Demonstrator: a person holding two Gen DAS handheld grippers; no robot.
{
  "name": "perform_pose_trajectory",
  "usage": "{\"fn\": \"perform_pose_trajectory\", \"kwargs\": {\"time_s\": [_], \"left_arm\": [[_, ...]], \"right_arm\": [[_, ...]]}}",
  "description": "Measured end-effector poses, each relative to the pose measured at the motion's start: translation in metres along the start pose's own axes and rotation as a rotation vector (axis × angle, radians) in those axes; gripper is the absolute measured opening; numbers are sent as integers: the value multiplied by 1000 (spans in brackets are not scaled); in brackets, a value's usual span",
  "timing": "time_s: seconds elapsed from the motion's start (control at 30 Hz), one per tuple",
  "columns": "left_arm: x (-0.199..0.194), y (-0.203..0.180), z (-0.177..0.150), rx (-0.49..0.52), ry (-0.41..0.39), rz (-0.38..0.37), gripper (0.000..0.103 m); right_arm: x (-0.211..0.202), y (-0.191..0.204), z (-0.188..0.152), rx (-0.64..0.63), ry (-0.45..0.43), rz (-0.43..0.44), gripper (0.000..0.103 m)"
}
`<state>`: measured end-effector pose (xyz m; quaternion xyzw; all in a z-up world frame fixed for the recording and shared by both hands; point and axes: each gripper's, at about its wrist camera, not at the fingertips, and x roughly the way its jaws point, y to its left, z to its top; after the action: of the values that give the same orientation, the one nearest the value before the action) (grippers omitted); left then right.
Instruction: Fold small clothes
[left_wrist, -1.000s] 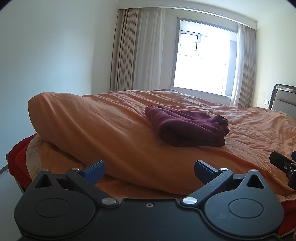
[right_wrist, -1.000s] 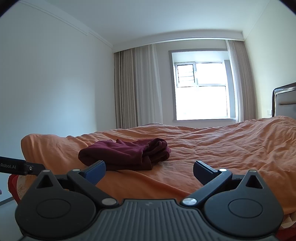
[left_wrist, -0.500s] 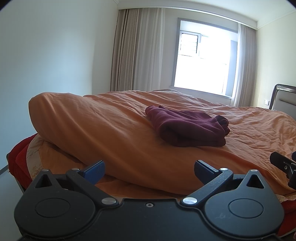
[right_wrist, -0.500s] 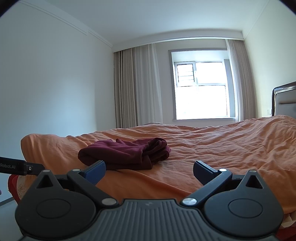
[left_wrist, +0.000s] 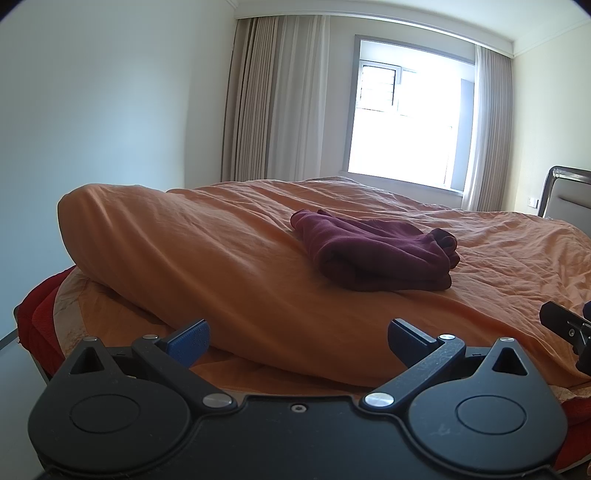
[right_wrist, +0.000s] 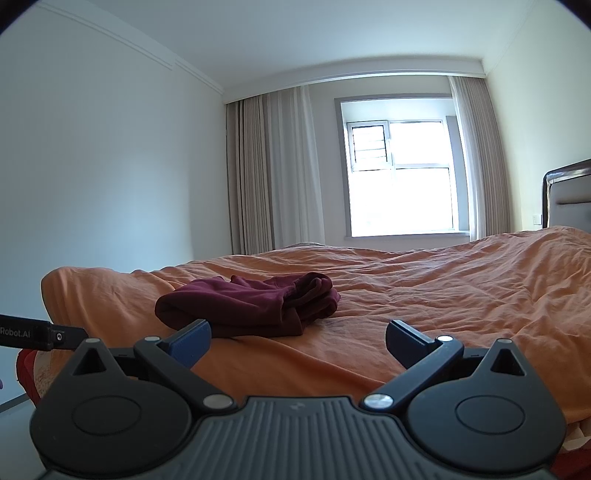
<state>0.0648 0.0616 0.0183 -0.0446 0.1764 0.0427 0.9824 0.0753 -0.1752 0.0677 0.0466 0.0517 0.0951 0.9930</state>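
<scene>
Almost nothing has moved over the last second: both wrist views hold the same framing, with only a slight drift of the garment in the left view. The left gripper hangs with its jaws wide apart and empty at the near edge of the bed, and the right gripper is likewise spread and empty just beside it.

Past them, the maroon garment lies in a loose, layered bundle on the orange duvet, well short of the window. Its layers look doubled over but rumpled, with one bunched end. That fits either a rough fold just set down or a heap waiting to be spread, and the pictures do not settle which.

The duvet's rolled edge rises between the grippers and the garment, so any reach must clear that hump. Beyond the garment the bed is broad and bare as far as the headboard, leaving plenty of flat room on the right.
</scene>
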Motion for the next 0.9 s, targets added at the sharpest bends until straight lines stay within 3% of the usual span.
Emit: {"fn": "perform_pose_trajectory", "kwargs": {"time_s": [0.9], "left_arm": [[0, -3, -1, 21, 33, -3, 102]], "right_arm": [[-1, -1, -1, 6, 3, -2, 103]]}}
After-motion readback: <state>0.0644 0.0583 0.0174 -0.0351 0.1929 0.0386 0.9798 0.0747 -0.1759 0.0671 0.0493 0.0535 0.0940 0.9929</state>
